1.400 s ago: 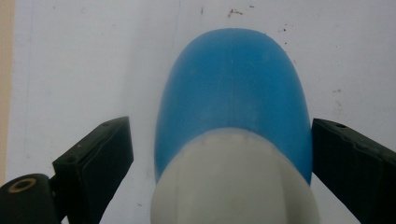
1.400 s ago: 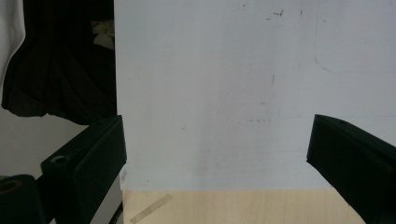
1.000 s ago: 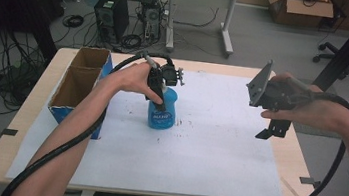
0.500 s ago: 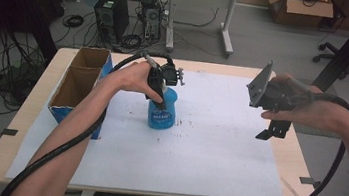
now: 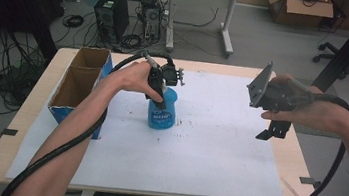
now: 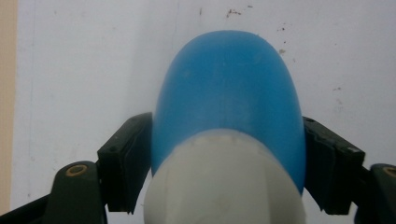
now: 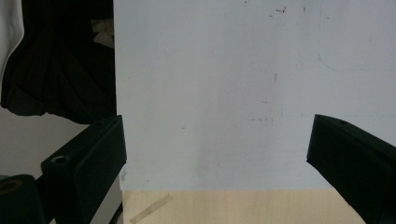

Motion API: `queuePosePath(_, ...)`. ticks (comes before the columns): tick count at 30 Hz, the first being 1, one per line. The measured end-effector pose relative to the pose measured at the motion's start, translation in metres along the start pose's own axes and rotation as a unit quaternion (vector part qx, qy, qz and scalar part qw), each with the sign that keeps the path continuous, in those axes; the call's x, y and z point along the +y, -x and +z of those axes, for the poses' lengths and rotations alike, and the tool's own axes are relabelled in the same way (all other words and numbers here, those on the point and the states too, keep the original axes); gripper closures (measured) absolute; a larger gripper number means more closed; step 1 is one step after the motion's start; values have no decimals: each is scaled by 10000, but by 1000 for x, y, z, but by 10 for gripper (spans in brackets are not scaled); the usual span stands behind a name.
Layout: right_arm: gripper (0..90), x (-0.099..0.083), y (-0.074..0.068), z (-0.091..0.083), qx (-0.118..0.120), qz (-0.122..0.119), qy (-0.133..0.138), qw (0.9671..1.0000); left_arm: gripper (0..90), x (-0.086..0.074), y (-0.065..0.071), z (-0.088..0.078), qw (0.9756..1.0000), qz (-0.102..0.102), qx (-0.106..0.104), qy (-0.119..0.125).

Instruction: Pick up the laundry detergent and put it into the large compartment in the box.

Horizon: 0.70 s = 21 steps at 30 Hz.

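On the desk, white paper lies bare around the blue bottle, which stands upright mid-desk, long axis vertical, white cap up. The left gripper, whose jaws have just been closing, clamps the bottle's neck; the right gripper hovers released, well apart. Farther left sits a cardboard box.

the high view is looking forward and down over the whole table. both gripper views are looking down closely, sharing its white paper; the left one is hugging the blue bottle.
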State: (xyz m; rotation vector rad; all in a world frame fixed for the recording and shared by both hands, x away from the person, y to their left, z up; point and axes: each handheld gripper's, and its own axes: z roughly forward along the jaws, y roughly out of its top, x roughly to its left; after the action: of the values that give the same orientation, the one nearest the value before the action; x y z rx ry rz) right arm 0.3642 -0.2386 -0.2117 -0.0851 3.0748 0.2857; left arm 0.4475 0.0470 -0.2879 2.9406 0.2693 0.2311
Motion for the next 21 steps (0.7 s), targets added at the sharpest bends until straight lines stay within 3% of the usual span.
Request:
queuePosePath(14, 47, 0, -1, 0, -7, -7, -8, 10000, 322, 1, 0, 1, 10000, 33, -40, -30)
queuePosePath(21, 47, 0, -1, 1, -13, -16, -4, 10000, 362, 1, -1, 0, 10000, -59, -67, 0)
